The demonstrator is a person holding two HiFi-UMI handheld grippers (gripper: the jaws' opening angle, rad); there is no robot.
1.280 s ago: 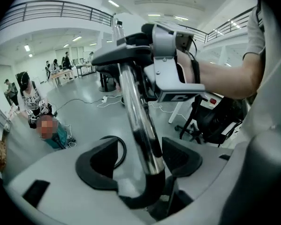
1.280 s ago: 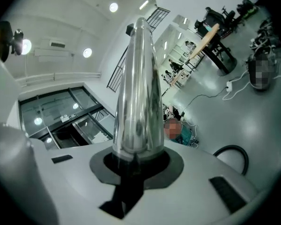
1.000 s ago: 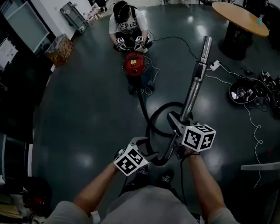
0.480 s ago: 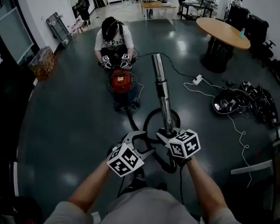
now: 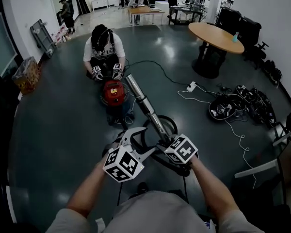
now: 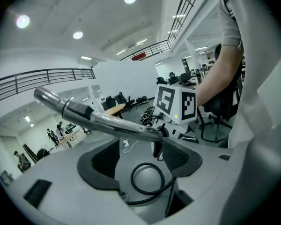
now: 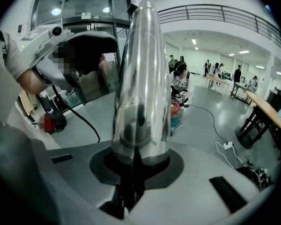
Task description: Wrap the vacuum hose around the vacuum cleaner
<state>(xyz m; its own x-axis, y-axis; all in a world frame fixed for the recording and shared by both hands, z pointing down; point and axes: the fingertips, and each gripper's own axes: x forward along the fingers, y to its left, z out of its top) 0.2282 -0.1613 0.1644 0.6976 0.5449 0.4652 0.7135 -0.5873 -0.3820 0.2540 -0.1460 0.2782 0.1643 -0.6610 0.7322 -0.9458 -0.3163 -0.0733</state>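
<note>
From the head view, the right claw [image 5: 165, 142] is clenched on the lower end of a shiny metal vacuum tube [image 5: 144, 105]. The tube slants up and away to the left, and its far tip ends just beside a small round red vacuum cleaner [image 5: 113, 92] standing on the dark glossy floor [image 5: 58, 130]. A person in a white top [image 5: 103, 42] crouches right behind the cleaner, with both hands near it. A black corrugated vacuum hose [image 5: 170, 120] curls in a loop on the floor under the tube, just ahead of both claws. The left claw [image 5: 138, 142] sits beside the right one, its jaws spread.

In the left gripper view, the left claw [image 6: 143, 153] is released, with a clear gap between its dark pads. The hose [image 6: 132, 178] shows as a ring through that gap, and neither pad presses on it. The metal tube [image 6: 98, 118] crosses above the jaws.

In the right gripper view, the right claw [image 7: 136, 165] grips the metal tube [image 7: 140, 78], which rises straight out from between the jaws. The red cleaner [image 7: 174, 109] and the crouching person [image 7: 180, 81] lie beyond it.
</note>
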